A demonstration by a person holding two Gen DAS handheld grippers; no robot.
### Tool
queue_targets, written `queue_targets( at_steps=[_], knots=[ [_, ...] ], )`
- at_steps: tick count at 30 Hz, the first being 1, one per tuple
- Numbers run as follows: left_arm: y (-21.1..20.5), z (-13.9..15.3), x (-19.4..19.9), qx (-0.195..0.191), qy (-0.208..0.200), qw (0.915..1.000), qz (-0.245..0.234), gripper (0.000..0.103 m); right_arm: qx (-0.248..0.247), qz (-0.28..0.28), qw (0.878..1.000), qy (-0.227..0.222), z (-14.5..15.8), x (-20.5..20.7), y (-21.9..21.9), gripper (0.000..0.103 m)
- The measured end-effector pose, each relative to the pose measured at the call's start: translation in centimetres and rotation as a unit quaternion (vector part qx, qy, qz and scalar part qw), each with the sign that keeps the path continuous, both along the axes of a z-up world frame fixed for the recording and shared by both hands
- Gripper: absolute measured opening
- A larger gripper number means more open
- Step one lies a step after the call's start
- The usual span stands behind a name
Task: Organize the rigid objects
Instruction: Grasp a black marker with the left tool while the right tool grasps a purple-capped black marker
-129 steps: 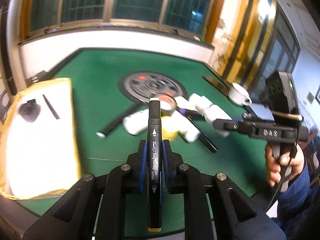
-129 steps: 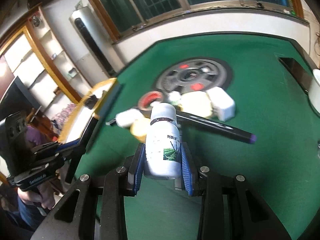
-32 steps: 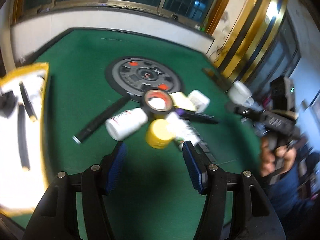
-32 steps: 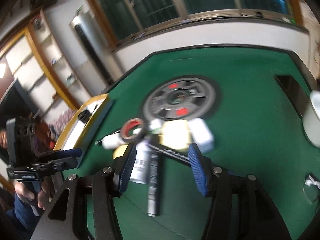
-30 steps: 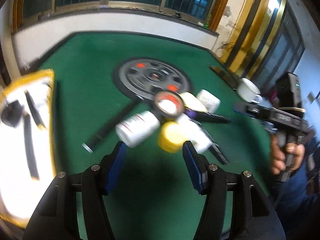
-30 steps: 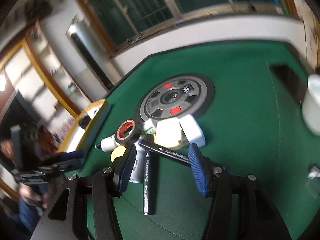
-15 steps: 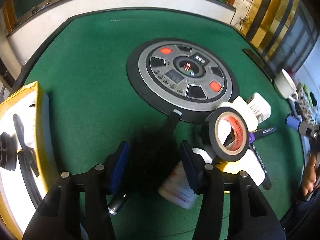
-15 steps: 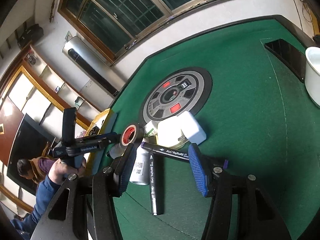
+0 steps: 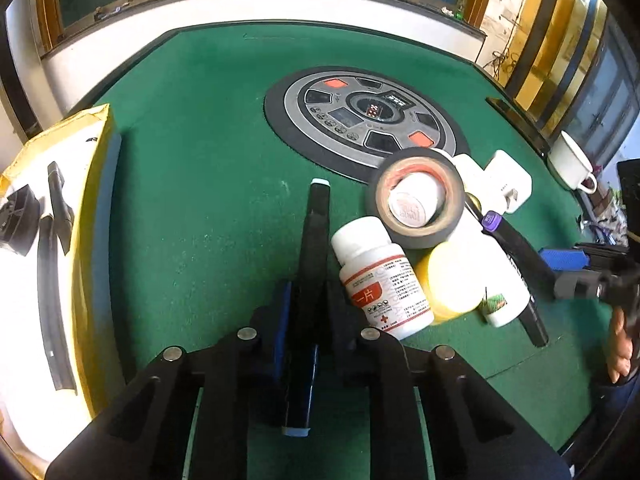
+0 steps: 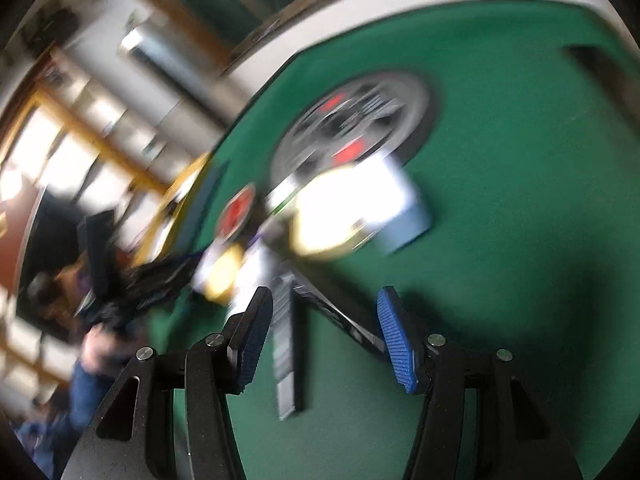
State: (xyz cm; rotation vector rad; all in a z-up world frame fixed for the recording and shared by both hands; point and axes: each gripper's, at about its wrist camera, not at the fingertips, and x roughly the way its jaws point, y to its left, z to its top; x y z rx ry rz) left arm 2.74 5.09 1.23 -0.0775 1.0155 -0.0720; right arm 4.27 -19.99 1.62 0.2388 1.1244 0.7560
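In the left wrist view my left gripper (image 9: 308, 296) is shut on a long black marker (image 9: 314, 240) that lies on the green felt and points away from me. Right beside it is a pile: a white pill bottle (image 9: 380, 276), a black tape roll (image 9: 416, 200), a yellow-lidded jar (image 9: 452, 276), a white charger (image 9: 508, 188) and a purple-capped marker (image 9: 516, 252). The right wrist view is blurred. My right gripper (image 10: 324, 332) is open and empty above two black markers (image 10: 286, 344) at the near side of the pile.
A round grey control panel (image 9: 368, 116) sits in the middle of the table. A yellow-edged white box (image 9: 44, 240) with black parts lies at the left. A white cup (image 9: 570, 160) stands at the right edge.
My left gripper has dropped to the felt and closed on the long black marker. The right gripper stays open and is swinging, which blurs its view.
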Motion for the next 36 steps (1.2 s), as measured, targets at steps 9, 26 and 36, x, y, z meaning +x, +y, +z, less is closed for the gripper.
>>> queue_targets(
  at_steps=[9, 26, 36],
  knots=[
    [-0.5, -0.2, 1.0, 0.028, -0.012, 0.9995, 0.000, 0.013, -0.068, -0.009, 0.997, -0.037, -0.5, -1.1, 0.7, 0.019],
    [-1.0, -0.4, 0.8, 0.043, -0.035, 0.9984, 0.014, 0.013, -0.239, -0.017, 0.960, -0.146, 0.6, -3.9, 3.3, 0.016],
    [-1.3, 0.8, -1.5, 0.007, -0.058, 0.9978, 0.029, 0.013, -0.180, -0.036, 0.972, -0.144, 2.5, -4.0, 2.6, 0.013]
  ],
)
